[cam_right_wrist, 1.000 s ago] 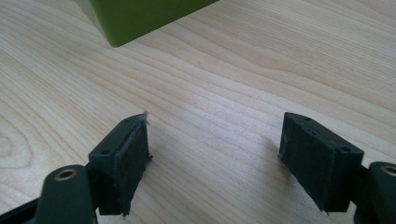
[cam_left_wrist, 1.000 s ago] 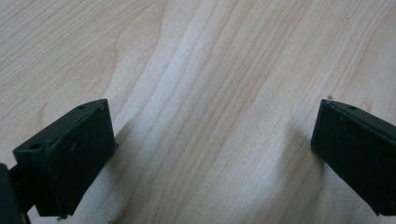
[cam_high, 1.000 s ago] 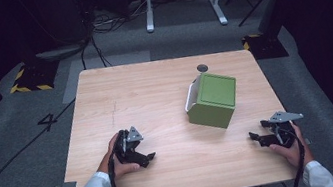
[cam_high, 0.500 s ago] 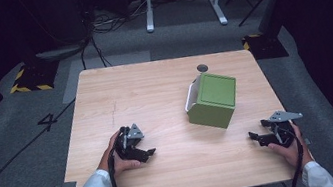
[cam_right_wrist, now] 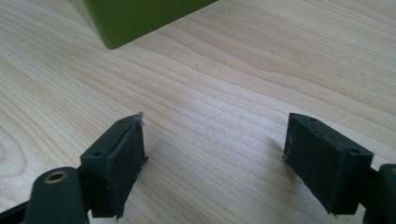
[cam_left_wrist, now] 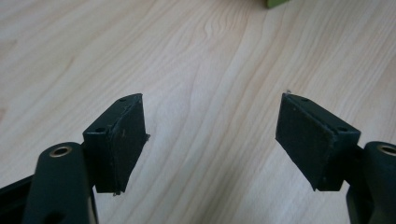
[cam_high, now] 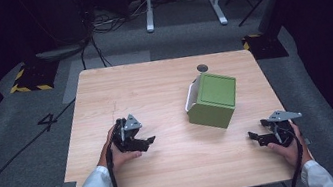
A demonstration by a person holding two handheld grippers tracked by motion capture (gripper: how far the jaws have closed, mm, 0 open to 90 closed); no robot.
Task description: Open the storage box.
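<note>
High view, green box (cam_high: 212,100) probably on its side, white opening facing left, both tools apart.

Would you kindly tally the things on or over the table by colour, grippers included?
Green: 1, the green box
White: 1, the white piece against the box's left side
Black: 2, the left gripper and the right gripper
Total: 4

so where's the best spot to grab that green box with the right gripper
Probably across a bottom corner or edge of the green box: its faces look wider than the open right gripper. Come in low from the near right. The box sits tilted on the table, a white part showing at its left side.
</note>
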